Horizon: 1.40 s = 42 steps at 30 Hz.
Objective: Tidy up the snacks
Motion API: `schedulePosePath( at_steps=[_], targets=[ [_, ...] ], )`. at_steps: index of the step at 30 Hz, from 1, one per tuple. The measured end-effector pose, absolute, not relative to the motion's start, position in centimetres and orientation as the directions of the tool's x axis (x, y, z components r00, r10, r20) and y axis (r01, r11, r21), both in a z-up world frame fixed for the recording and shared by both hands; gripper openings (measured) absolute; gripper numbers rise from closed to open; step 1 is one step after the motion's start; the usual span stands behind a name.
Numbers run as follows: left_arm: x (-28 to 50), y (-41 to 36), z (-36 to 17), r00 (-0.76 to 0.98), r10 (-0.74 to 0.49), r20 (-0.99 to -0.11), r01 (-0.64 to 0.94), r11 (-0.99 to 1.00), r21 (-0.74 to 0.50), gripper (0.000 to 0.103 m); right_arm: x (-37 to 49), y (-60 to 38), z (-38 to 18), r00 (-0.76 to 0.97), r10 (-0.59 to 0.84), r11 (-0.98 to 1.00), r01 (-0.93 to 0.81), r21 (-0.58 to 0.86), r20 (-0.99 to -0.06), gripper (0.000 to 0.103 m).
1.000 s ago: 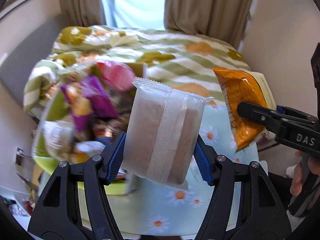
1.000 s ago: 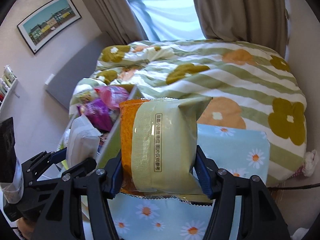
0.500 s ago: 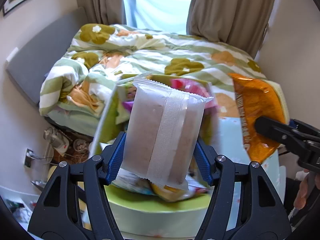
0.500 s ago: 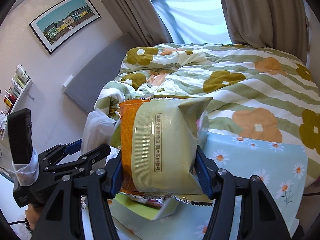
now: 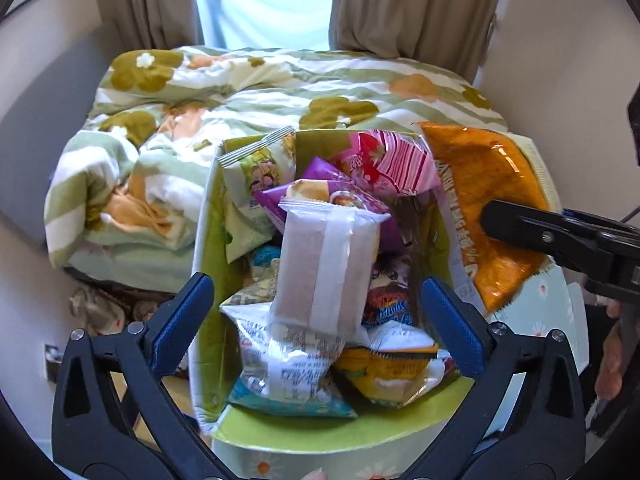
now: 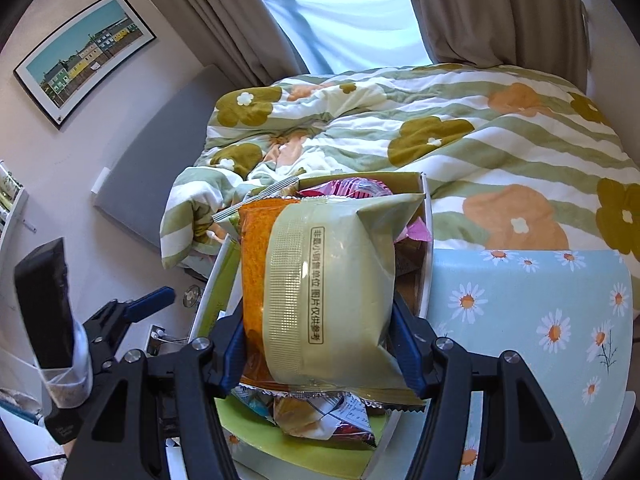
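Observation:
A green box holds several snack packets. My left gripper is open above it, and the clear-wrapped brown cake packet sits free between the fingers, on top of the pile. My right gripper is shut on an orange and cream snack bag, held over the box. The same bag shows in the left wrist view at the box's right edge, pinched by the right gripper's black finger. The left gripper shows at the lower left of the right wrist view.
The box stands on a small table with a daisy-print cloth. A bed with a floral green-striped duvet lies behind. Curtains and a window are at the back. A framed picture hangs on the left wall.
My left gripper has opened and let go of the cake packet, which now lies on the pile in the box. Both grippers have moved over the box; the right still grips its bag.

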<state>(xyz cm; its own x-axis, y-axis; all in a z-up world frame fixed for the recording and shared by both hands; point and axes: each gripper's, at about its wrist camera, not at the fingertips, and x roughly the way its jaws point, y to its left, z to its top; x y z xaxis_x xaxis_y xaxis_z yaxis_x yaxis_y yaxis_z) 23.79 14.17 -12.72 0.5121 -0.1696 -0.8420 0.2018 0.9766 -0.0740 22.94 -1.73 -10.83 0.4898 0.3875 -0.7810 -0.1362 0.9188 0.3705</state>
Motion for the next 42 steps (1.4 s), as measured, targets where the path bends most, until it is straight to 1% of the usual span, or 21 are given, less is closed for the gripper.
schedulePosePath(
  at_steps=[7,16,18,19,20,21,30,33,36,39,42],
  targets=[
    [23.2,16.5,-12.0,0.518,-0.170,-0.838,0.205,0.976,-0.071,0.103,22.7,-0.9,-10.8,0.495,0.359,0.930,-0.123,0.346,-0.791,0.058],
    [23.0,18.1,-11.9,0.522,-0.160,-0.838,0.219,0.974,-0.050,0.103,23.5,0.4,-12.4,0.478,0.323,0.937,-0.038,0.348,-0.817,0.060],
    [22.8,18.4,-11.9,0.524,-0.162,-0.836,0.212,0.976,-0.056,0.103,23.6,0.3,-12.6,0.482,0.315,0.936,-0.015,0.352,-0.818,0.067],
    [22.8,18.6,-12.1,0.520,-0.163,-0.838,0.207,0.976,-0.062,0.103,23.5,0.1,-12.7,0.488,0.321,0.932,-0.010,0.362,-0.812,0.080],
    [22.7,18.6,-12.2,0.519,-0.160,-0.840,0.202,0.977,-0.061,0.103,23.5,0.1,-12.7,0.494,0.323,0.930,-0.009,0.367,-0.807,0.097],
    [22.6,18.7,-12.3,0.519,-0.153,-0.841,0.196,0.979,-0.058,0.103,23.3,0.0,-12.6,0.505,0.317,0.931,-0.004,0.365,-0.803,0.102],
    [20.9,18.4,-11.7,0.529,-0.132,-0.838,0.162,0.985,-0.053,0.103,21.5,-0.7,-11.2,0.536,0.299,0.940,-0.023,0.341,-0.790,0.103],
    [19.8,17.6,-10.3,0.551,-0.121,-0.825,0.165,0.986,-0.035,0.103,20.1,-1.3,-9.9,0.554,0.283,0.947,-0.032,0.319,-0.783,0.103],
    [18.1,16.7,-8.3,0.585,-0.116,-0.803,0.169,0.985,-0.019,0.103,18.0,-1.8,-7.7,0.594,0.238,0.964,-0.050,0.260,-0.768,0.103],
    [15.7,15.4,-6.1,0.631,-0.101,-0.769,0.172,0.985,0.012,0.103,15.6,-2.7,-5.7,0.633,0.190,0.977,-0.050,0.206,-0.750,0.103],
    [13.1,14.4,-4.2,0.669,-0.096,-0.737,0.159,0.987,0.016,0.103,12.5,-3.9,-3.7,0.678,0.138,0.987,-0.034,0.157,-0.722,0.103]
  ],
)
